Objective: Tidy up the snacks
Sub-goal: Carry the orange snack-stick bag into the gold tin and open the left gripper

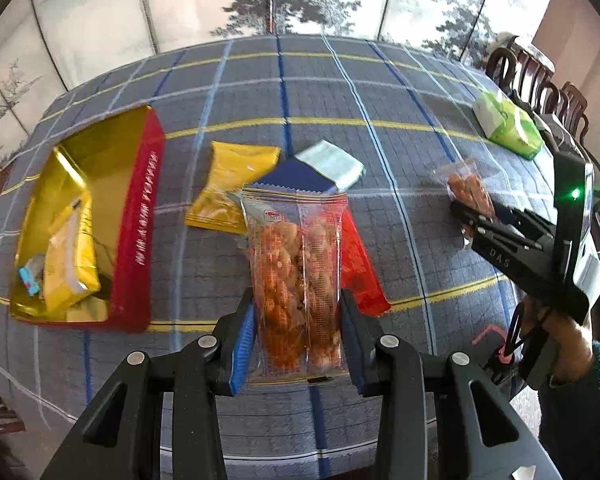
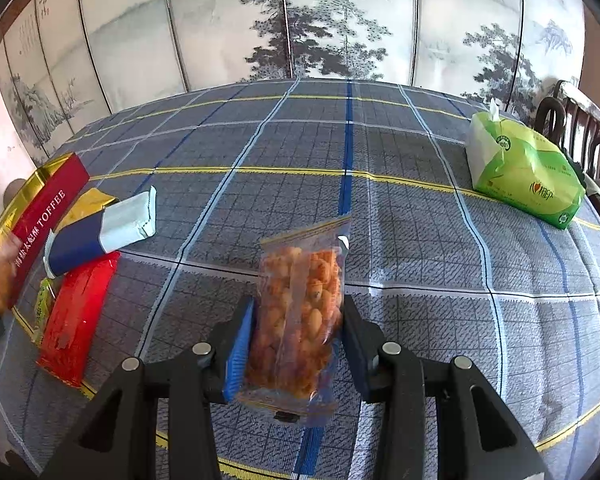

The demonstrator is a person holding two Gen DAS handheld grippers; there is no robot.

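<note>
The table (image 2: 400,208) wears a grey-blue cloth checked with yellow, white and blue lines. Between the blue pads of each black hand-held gripper is a clear packet of orange snacks (image 1: 298,276). Left of the left hand-held gripper (image 1: 298,344) sits a red box (image 1: 138,220) with white lettering and a gold inside. Ahead lie a yellow packet (image 1: 230,184), a navy-and-white packet (image 1: 320,170) and a red packet (image 1: 360,268). Far right of the right hand-held gripper (image 2: 298,344) is a green-and-white tissue pack (image 2: 524,168).

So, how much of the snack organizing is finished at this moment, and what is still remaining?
Done: the red toffee box already holds a yellow packet and a small blue one. In hand: the left gripper and the right gripper each clamp a clear bag of orange snacks. Left on the cloth: the yellow pouch, blue-and-white bar and red packet.
</note>
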